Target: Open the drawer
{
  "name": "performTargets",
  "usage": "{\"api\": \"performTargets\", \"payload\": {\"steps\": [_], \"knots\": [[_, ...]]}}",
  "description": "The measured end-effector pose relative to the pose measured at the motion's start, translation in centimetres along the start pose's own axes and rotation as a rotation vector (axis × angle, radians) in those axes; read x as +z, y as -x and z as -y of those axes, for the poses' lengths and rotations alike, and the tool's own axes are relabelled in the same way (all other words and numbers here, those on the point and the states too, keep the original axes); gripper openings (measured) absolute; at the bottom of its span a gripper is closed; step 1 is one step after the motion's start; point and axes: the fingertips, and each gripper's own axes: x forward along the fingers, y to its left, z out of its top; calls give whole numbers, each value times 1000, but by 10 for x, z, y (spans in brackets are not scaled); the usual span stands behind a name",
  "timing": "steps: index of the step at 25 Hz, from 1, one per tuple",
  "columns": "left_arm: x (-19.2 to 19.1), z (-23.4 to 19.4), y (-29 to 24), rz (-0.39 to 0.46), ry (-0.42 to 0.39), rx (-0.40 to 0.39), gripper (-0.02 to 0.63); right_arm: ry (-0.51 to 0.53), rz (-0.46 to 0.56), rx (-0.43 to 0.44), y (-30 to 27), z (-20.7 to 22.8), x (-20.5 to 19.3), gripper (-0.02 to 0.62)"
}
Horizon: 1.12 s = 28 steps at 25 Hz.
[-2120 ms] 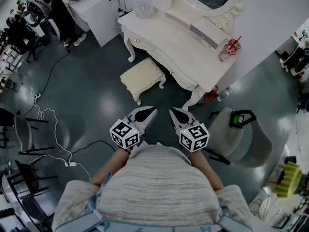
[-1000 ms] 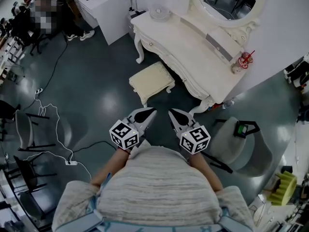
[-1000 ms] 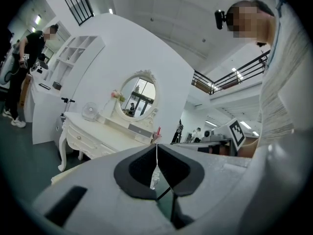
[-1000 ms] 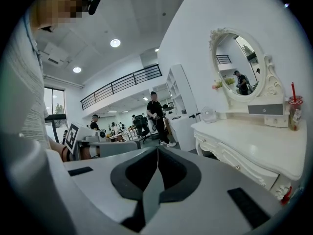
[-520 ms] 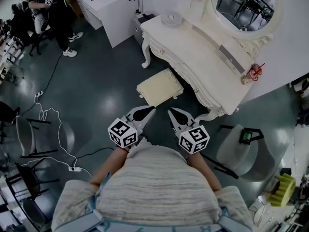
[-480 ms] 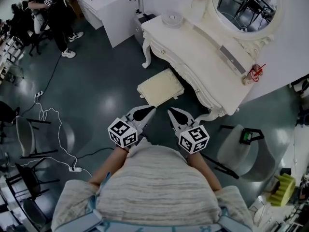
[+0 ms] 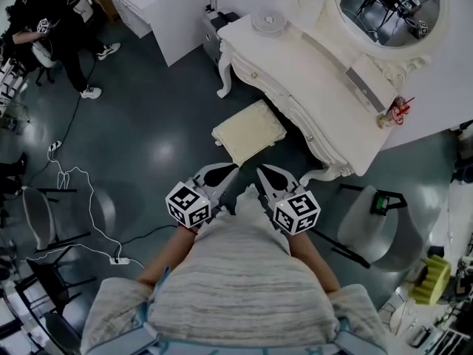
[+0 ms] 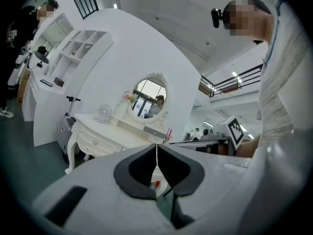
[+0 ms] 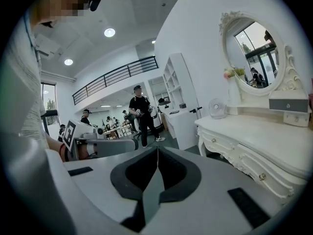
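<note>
Since the earlier frame, the dressing table [image 7: 295, 69] sits closer to the person. Left tool [image 7: 219, 176] and right tool [image 7: 270, 179] are both pressed together, empty, well apart from the closed drawer [image 9: 217, 143]. Step in hand: approach. Next move likely calls for closing in, spreading one tool and gripping a knob.

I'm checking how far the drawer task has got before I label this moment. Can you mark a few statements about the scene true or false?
1. The left gripper and the right gripper both have their jaws together with nothing between them. True.
2. The right gripper grips a drawer knob. False: it is held well short of the dressing table and touches nothing.
3. A cream stool stands on the floor at the table's front. True.
4. The table's drawers are pulled out. False: the drawers sit flush with the front, shut.
5. The mirror is rectangular. False: the mirror is oval.
</note>
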Motion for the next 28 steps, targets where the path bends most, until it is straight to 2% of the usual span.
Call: {"api": "performTargets", "payload": {"steps": [11,19,28], "knots": [[26,-58,-67,-13,24,-11,15,11,-2,-2,-60,77,39,11],[59,-108,-141,-30,-6,-24,15,11,23,8,-102,145,79,11],[81,-117,-201,-51,-45,-70,15,-16,78,-24,-105,200,109,11]]}}
